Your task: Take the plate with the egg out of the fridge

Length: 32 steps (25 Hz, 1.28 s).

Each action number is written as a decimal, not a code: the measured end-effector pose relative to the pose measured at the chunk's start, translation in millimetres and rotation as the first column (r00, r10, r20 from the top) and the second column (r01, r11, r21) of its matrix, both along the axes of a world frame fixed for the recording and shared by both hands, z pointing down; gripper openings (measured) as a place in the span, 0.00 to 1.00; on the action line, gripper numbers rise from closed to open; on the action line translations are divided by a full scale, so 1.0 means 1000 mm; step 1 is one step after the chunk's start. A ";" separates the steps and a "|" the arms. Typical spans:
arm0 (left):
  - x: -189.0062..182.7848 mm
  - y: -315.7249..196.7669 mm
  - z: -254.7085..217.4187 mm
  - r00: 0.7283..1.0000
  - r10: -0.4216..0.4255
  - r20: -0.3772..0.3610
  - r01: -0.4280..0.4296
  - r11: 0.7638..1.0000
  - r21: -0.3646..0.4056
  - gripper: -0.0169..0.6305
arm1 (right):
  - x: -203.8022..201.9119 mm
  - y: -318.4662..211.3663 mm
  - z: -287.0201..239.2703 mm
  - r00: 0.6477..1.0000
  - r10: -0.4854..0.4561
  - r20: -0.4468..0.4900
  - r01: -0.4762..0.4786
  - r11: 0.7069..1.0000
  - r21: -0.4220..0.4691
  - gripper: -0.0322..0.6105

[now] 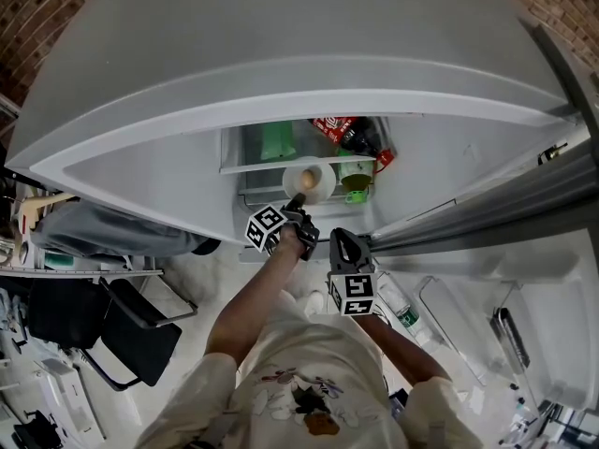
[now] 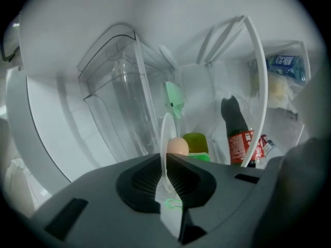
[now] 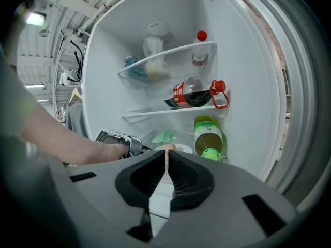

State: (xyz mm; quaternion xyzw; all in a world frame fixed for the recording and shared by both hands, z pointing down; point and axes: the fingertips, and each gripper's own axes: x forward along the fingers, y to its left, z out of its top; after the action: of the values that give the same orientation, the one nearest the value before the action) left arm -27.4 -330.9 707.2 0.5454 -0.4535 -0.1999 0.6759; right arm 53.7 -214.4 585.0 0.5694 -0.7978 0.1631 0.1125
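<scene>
Just one plate [image 2: 164,130] with one egg [image 2: 177,145], left tongs [image 2: 164,161] tight on its rim; right tongs [image 3: 166,156] seemingly together, empty

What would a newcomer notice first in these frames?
The open fridge dominates, its white inside showing in every view. Below the shelf where the cola bottle lies, the left gripper is clamped on the rim of the white plate carrying the egg. The right gripper hangs back outside, jaws shut on nothing.
</scene>
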 end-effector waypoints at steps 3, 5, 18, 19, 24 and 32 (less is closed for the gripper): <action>0.001 -0.001 0.001 1.000 0.004 -0.001 -0.004 1.000 0.000 0.09 | 0.000 0.000 0.001 1.000 -0.003 0.000 0.003 1.000 -0.002 0.06; 0.000 -0.002 0.001 1.000 0.002 -0.003 -0.002 1.000 -0.006 0.07 | 0.001 0.000 0.001 1.000 -0.002 -0.005 0.002 1.000 -0.001 0.06; -0.001 -0.005 0.000 1.000 -0.013 -0.012 0.012 0.999 -0.039 0.05 | 0.007 0.000 0.000 1.000 0.009 -0.009 -0.009 1.000 -0.001 0.06; -0.001 -0.005 0.000 1.000 -0.012 -0.012 0.012 0.999 -0.039 0.05 | 0.007 0.000 0.000 1.000 0.011 -0.010 -0.011 1.000 -0.001 0.06; -0.003 -0.005 -0.002 1.000 -0.014 -0.018 0.013 0.999 -0.035 0.05 | 0.011 0.001 0.003 1.000 0.020 -0.020 -0.020 1.000 -0.001 0.06; -0.007 0.000 -0.006 0.999 -0.023 -0.037 0.022 1.000 -0.022 0.05 | 0.009 0.002 -0.001 1.000 0.020 -0.013 -0.019 1.000 0.005 0.06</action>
State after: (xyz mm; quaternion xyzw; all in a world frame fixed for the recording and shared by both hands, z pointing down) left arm -34.4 -331.1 701.2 0.5292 -0.4490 -0.2128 0.6878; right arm 62.8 -212.8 584.3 0.5785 -0.7919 0.1585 0.1146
